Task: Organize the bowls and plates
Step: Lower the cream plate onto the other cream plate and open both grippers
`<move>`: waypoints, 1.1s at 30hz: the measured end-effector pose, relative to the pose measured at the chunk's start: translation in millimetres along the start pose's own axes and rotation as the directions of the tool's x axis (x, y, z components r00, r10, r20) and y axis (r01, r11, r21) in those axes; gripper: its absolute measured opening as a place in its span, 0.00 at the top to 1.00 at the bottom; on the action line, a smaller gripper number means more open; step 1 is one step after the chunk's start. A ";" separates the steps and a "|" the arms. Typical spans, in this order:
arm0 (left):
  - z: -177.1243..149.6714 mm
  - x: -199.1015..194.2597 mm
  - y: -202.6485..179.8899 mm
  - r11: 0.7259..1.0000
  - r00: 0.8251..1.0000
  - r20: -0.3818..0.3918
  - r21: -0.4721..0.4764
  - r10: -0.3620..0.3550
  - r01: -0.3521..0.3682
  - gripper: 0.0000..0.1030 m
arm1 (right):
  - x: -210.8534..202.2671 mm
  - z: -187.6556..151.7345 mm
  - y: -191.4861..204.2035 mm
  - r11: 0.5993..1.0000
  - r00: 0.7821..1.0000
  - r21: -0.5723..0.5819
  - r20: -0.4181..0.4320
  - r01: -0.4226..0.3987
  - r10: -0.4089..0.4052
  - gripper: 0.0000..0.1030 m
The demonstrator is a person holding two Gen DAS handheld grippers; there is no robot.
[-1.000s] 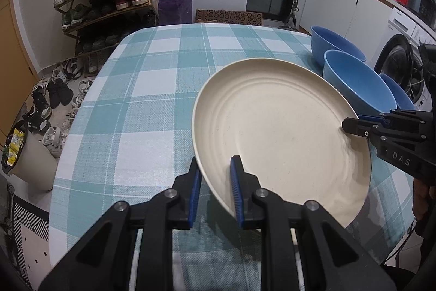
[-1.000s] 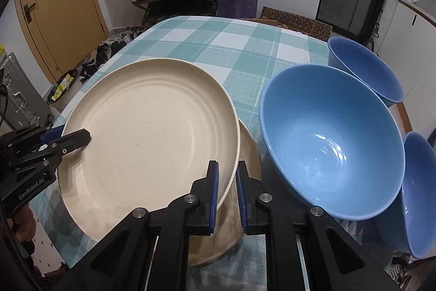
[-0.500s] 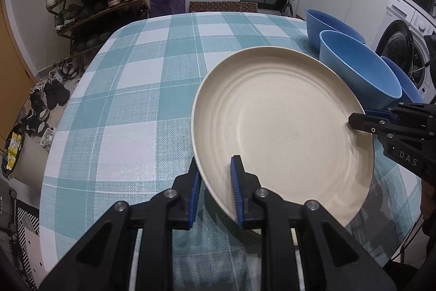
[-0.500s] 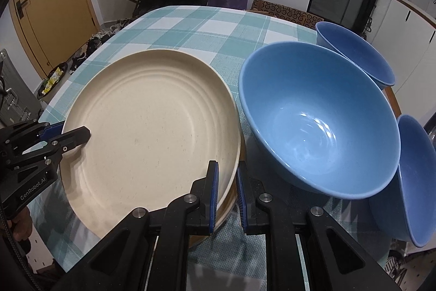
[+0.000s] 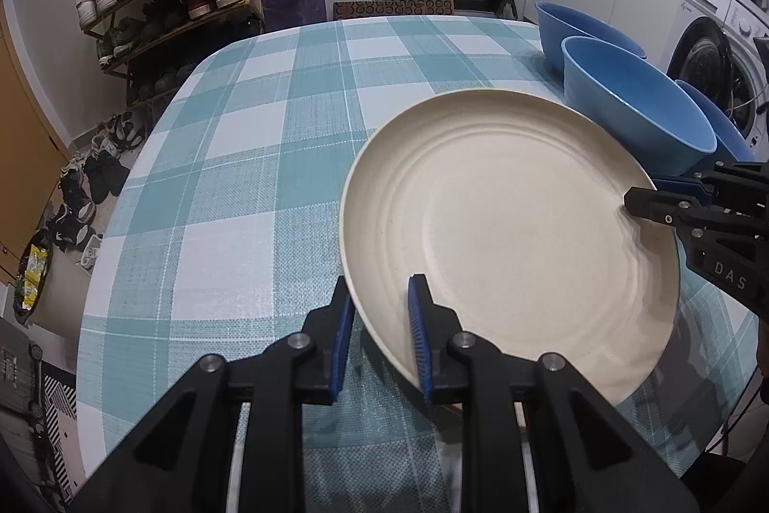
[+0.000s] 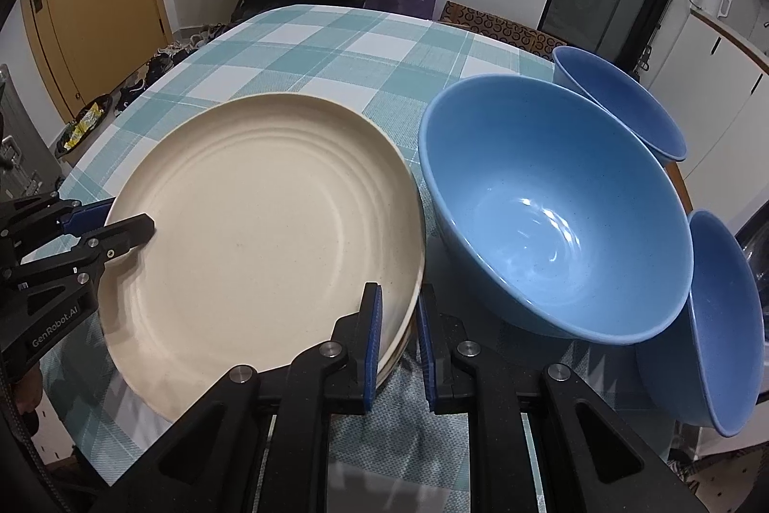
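A cream plate (image 5: 509,234) sits toward the near right part of the table (image 5: 250,176), which wears a teal-and-white checked cloth, and both tongs grip it at once. The left gripper (image 5: 379,320) has its blue-padded fingers clamped over the plate's near-left rim, one pad above and one below; the right gripper (image 6: 399,323) is clamped the same way on the opposite rim, beside the bowls. In the right wrist view a second cream rim (image 6: 403,342) shows just under the held plate — it looks like another plate beneath, though whether the two touch is hard to tell. Three blue bowls line the table's right edge: the large middle bowl (image 6: 552,205) stands just beside the plate's rim, the far bowl (image 6: 620,104) sits behind it toward the far right corner, and the near bowl (image 6: 721,320) leans tilted against the middle one at the edge — nearest the washing machine (image 5: 716,46).
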State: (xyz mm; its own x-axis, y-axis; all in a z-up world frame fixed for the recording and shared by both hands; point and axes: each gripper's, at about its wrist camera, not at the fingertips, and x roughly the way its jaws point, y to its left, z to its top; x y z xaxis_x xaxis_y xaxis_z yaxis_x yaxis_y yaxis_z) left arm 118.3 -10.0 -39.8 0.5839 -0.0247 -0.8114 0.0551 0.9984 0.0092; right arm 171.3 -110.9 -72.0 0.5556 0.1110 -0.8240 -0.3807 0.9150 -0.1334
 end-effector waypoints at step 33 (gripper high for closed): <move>-3.8 6.4 0.3 1.000 1.000 -0.026 0.019 0.015 -0.015 0.54 | 5.4 1.2 1.0 0.999 1.000 -0.037 -0.014 0.006 -0.007 0.66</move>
State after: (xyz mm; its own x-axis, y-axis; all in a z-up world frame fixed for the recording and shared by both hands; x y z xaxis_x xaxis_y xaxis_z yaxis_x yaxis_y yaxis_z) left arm 118.9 -9.7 -47.3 0.5637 -0.0083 -0.8260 0.0623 0.9975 0.0325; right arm 174.9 -108.9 -75.9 0.5479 0.0992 -0.8306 -0.4046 0.9005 -0.1593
